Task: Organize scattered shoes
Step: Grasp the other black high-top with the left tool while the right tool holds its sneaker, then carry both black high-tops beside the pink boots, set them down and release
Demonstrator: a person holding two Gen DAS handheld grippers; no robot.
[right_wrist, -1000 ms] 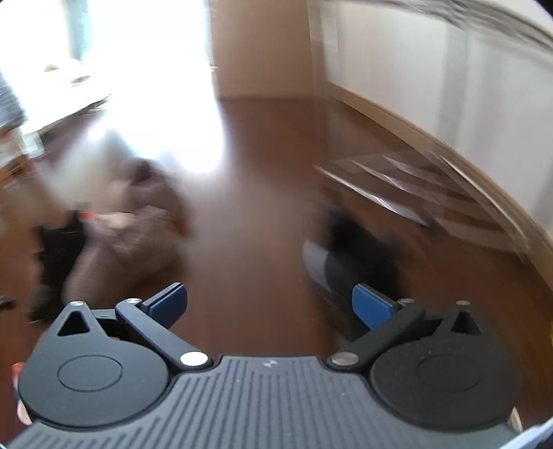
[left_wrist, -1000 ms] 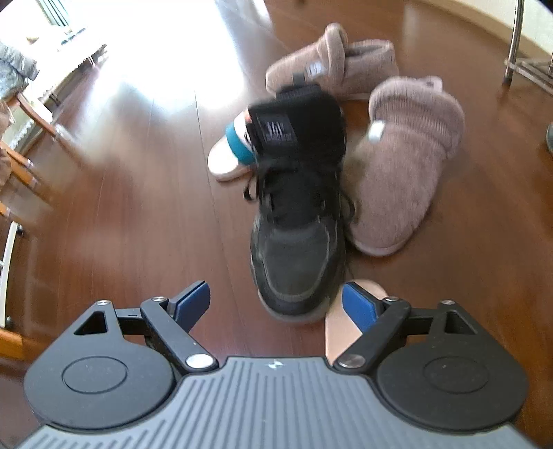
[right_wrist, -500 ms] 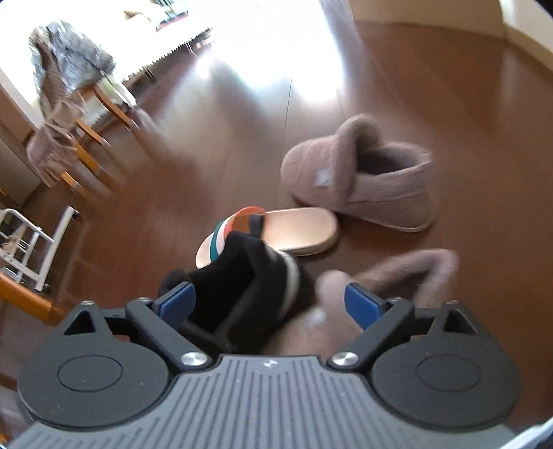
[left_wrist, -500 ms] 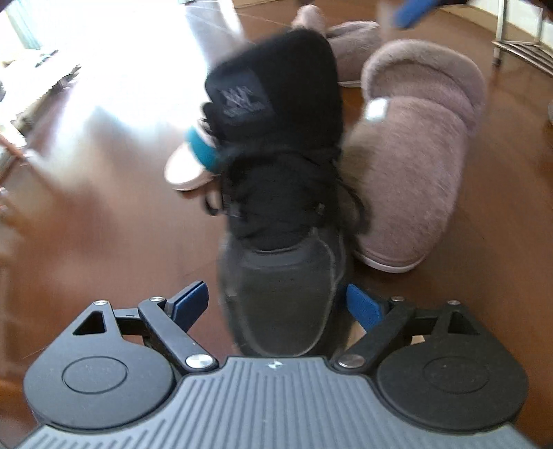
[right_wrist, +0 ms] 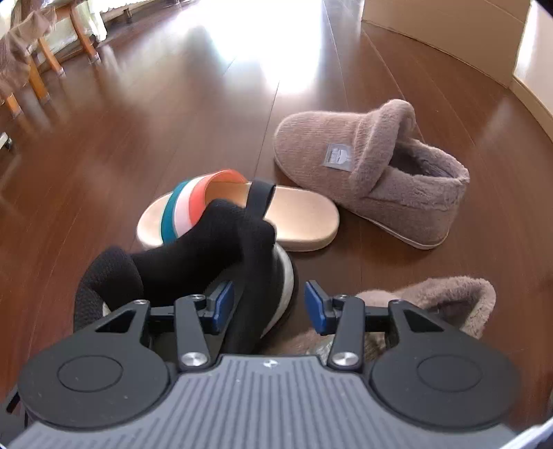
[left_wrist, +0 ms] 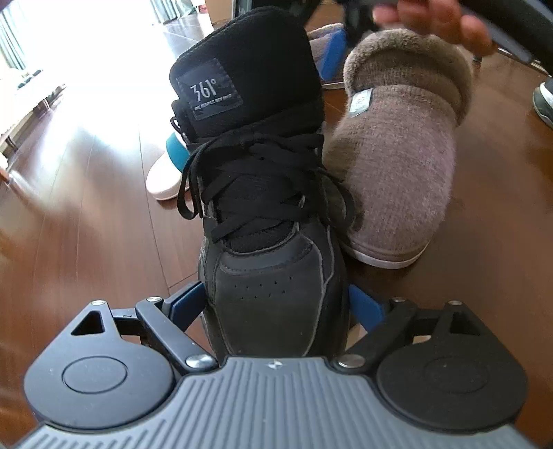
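On the dark reddish-brown wooden floor (right_wrist: pixel 121 145) stands a black lace-up high-top sneaker (left_wrist: pixel 266 214) with a "361°" tongue label. The left gripper (left_wrist: pixel 276 305) straddles its toe cap, one blue pad (left_wrist: pixel 188 302) on each side; its jaws have just been widening and stand spread, and whether the pads press the leather cannot be told. The right gripper (right_wrist: pixel 269 304) reaches over the sneaker's heel, where the white-soled back and black pull strap lie between its blue pads (right_wrist: pixel 221 304); these jaws have just been closing, yet a gap shows beside the right-hand pad, so they are not clamped. Just beside the sneaker lies a fuzzy taupe knitted slipper (left_wrist: pixel 397 155) with a fleece cuff, touching the sneaker's side. A second matching taupe slipper (right_wrist: pixel 373 172) rests farther off, near a beige slide sandal (right_wrist: pixel 297 221) with a teal, white and coral striped strap, which sits just behind the sneaker. A person's hand (left_wrist: pixel 435 20) appears blurred above the near slipper. Wooden chair legs (right_wrist: pixel 38 72) stand near the bright window side.
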